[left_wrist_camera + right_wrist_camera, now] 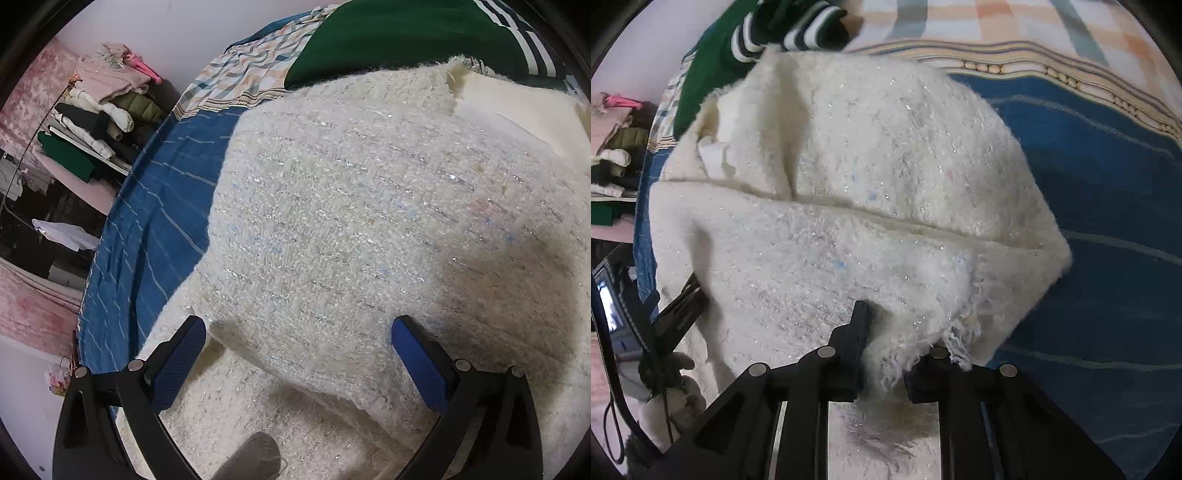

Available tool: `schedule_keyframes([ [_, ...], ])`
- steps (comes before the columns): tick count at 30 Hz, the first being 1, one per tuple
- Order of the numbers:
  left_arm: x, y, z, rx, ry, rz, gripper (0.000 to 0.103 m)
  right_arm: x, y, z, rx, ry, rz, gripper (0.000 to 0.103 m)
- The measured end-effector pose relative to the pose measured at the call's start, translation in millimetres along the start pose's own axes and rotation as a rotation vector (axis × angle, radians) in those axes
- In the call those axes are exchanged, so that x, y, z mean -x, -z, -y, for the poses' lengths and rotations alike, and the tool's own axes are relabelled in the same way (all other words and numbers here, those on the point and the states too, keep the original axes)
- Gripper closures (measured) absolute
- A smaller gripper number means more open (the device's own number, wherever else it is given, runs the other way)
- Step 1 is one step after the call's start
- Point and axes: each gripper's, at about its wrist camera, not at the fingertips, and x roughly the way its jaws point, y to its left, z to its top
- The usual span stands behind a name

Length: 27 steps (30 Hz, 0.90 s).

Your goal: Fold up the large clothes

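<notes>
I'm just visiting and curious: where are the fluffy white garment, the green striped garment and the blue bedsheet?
fluffy white garment (pixel 886 147): right wrist view, upper panel.
green striped garment (pixel 406 40): left wrist view, plain green body.
blue bedsheet (pixel 1108 184): right wrist view, bare area.

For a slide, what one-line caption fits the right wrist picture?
Right gripper pinches the frayed edge of a fluffy white garment folded across a blue striped bedsheet.

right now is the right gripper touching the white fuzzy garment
Touching. The right wrist view shows the right gripper pinching the frayed edge of the white fuzzy garment, fabric bunched between its fingers.
</notes>
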Motion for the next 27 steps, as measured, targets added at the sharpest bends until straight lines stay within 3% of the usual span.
schedule_keyframes([
  [2, 2.2, -1.5, -2.0, -0.008, 0.006, -0.007, 0.0, 9.5, -2.0, -5.5, 0.0, 0.013, -0.027, 0.083],
  [4, 6.6, -5.2, -5.4, -0.004, 0.013, -0.018, 0.0, 22.3, -6.7, -5.5, -0.02, -0.037, -0.035, 0.076],
  [5, 10.3, -7.1, -10.0, 0.014, 0.015, -0.017, 0.0, 36.6, -8.4, -2.1, -0.028, -0.058, -0.014, 0.07],
  [8, 18.4, -14.1, -18.0, 0.064, 0.013, -0.001, 0.0, 69.4, -24.8, 8.9, -0.025, -0.07, 0.048, 0.065],
  [10, 15.8, -20.5, -16.2, 0.069, 0.016, -0.011, 0.0, 76.0, -42.5, 18.6, -0.026, -0.016, 0.072, 0.064],
  [13, 0.6, -26.3, -3.3, 0.045, 0.011, -0.048, 0.0, 66.8, -70.2, 35.5, 0.011, 0.111, 0.099, 0.054],
  [16, -2.4, -28.2, 5.1, 0.01, -0.008, -0.03, 0.0, 34.1, -88.5, 45.3, 0.032, 0.09, 0.007, 0.054],
  [18, -0.7, -27.5, 6.0, -0.009, -0.013, -0.01, 0.0, 28.4, -91.5, 46.3, 0.048, 0.093, -0.008, 0.06],
  [19, -0.2, -26.6, 5.5, -0.01, -0.01, -0.004, 0.0, 31.0, -90.5, 42.6, 0.077, 0.09, -0.001, 0.095],
  [20, 0.2, -25.6, 4.2, -0.009, -0.006, 0.0, 0.0, 34.0, -88.8, 36.6, 0.111, 0.088, 0.0, 0.098],
  [22, 1.0, -24.5, 2.8, -0.006, 0.001, 0.001, 0.0, 49.5, -84.5, 23.1, 0.159, 0.198, 0.081, 0.099],
  [24, 1.9, -24.2, 3.1, -0.007, 0.007, 0.003, 0.0, 63.0, -89.2, 23.9, 0.145, 0.253, 0.166, 0.1],
  [27, 2.1, -25.6, 5.0, -0.023, -0.006, 0.008, 0.0, 50.0, -105.2, 40.3, 0.066, 0.23, 0.122, 0.1],
])
